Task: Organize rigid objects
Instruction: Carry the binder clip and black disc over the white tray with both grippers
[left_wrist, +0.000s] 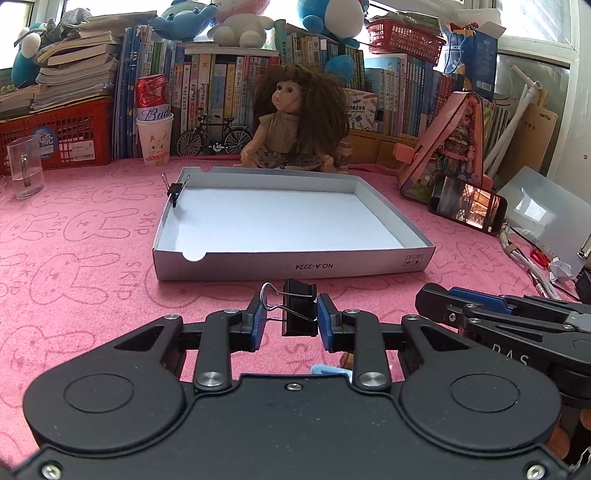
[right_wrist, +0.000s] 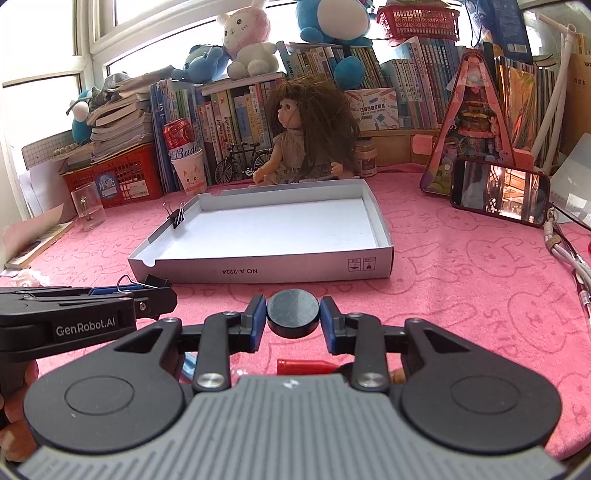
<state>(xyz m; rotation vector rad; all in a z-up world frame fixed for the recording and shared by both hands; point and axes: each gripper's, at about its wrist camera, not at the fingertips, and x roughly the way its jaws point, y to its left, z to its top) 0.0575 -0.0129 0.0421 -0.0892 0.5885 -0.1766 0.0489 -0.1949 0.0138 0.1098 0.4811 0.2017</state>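
My left gripper (left_wrist: 291, 319) is shut on a black binder clip (left_wrist: 299, 312), held just before the near wall of a shallow white box (left_wrist: 291, 264); from the right wrist view the left gripper (right_wrist: 155, 291) and its binder clip (right_wrist: 147, 282) show at the left. My right gripper (right_wrist: 293, 318) is shut on a round black disc (right_wrist: 293, 312), also short of the white box (right_wrist: 266, 273). A second binder clip (left_wrist: 175, 190) is clipped on the box's left wall, seen too as the clipped binder clip (right_wrist: 176, 218). The right gripper (left_wrist: 436, 301) reaches in at the right.
A doll (left_wrist: 295, 122) sits behind the box before rows of books. A phone (left_wrist: 467, 205) and cables lie at the right, a glass mug (left_wrist: 24, 168) and paper cup (left_wrist: 155, 138) at the left. A red object (right_wrist: 306, 366) lies under my right gripper.
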